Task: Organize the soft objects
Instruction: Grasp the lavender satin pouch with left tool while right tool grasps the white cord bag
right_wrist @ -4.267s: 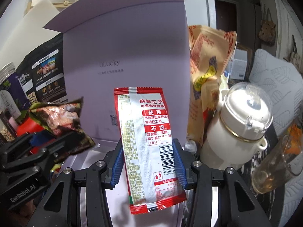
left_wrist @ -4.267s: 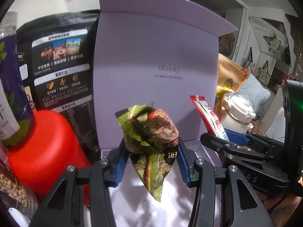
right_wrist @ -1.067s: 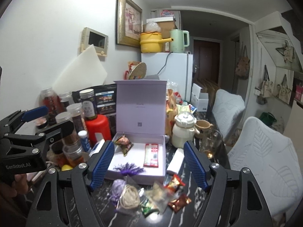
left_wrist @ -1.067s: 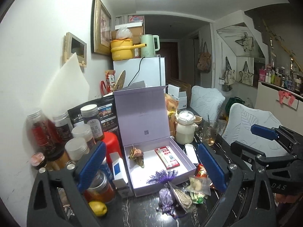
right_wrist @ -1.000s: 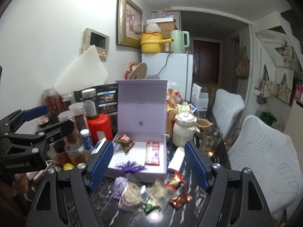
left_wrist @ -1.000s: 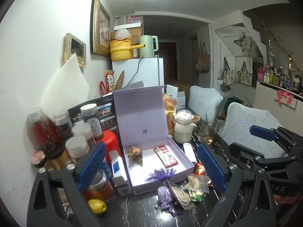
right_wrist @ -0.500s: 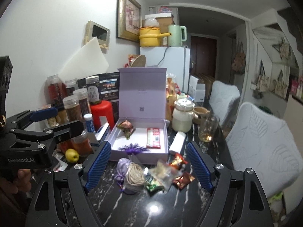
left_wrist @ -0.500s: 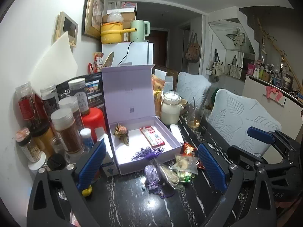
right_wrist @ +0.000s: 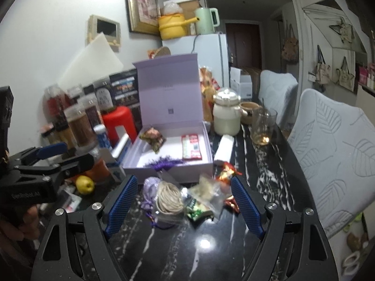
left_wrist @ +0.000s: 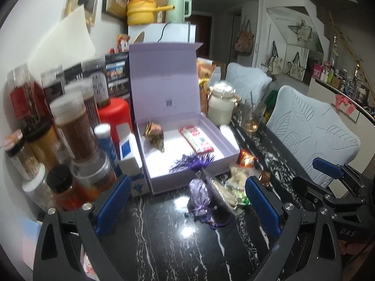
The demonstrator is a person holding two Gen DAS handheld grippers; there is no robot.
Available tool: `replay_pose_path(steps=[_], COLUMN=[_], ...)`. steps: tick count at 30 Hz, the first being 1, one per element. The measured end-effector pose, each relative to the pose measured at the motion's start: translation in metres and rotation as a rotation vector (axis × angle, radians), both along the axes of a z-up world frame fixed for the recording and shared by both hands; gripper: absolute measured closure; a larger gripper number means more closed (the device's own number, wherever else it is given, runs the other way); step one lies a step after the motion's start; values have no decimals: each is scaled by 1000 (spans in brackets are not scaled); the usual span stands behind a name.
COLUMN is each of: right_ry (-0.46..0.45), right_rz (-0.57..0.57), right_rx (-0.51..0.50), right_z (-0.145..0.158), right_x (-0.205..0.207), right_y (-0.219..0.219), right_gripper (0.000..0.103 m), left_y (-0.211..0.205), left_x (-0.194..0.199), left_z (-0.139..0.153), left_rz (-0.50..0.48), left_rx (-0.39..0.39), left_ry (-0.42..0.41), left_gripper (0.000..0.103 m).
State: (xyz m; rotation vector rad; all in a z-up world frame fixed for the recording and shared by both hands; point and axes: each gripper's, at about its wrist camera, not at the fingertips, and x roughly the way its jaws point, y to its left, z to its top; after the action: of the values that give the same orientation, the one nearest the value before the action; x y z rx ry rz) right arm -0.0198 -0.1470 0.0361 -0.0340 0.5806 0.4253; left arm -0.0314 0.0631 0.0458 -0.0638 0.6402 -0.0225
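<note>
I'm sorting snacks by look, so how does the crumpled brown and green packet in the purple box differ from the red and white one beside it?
The crumpled packet is bunched and bulky; the red and white packet lies flat. The crumpled one sits at the box's left, the flat one at its right. Both lie inside the purple box, apart from each other.

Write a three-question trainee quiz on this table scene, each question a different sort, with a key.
1. True or false: the lilac box has its lid closed.
2. How many snack packets lie inside the box?
3. Multiple choice: the purple pouch is A) in the box, B) on the black table in front of the box, C) held in the left tool.

Key: 1 false; 2 two; 3 B.
</note>
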Motion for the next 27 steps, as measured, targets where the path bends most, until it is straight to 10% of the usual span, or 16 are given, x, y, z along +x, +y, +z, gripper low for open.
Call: replay_pose_path(steps=[27], right_ry=[227], right_rz=[103], right_rx=[-67], right_z=[-106], right_x=[31], right_y=[32], right_gripper=[20], left_y=[29], left_x=[43], left_z=[-99], left_rz=[-5], left_rx=[-89], left_ry=[268], left_gripper=[4])
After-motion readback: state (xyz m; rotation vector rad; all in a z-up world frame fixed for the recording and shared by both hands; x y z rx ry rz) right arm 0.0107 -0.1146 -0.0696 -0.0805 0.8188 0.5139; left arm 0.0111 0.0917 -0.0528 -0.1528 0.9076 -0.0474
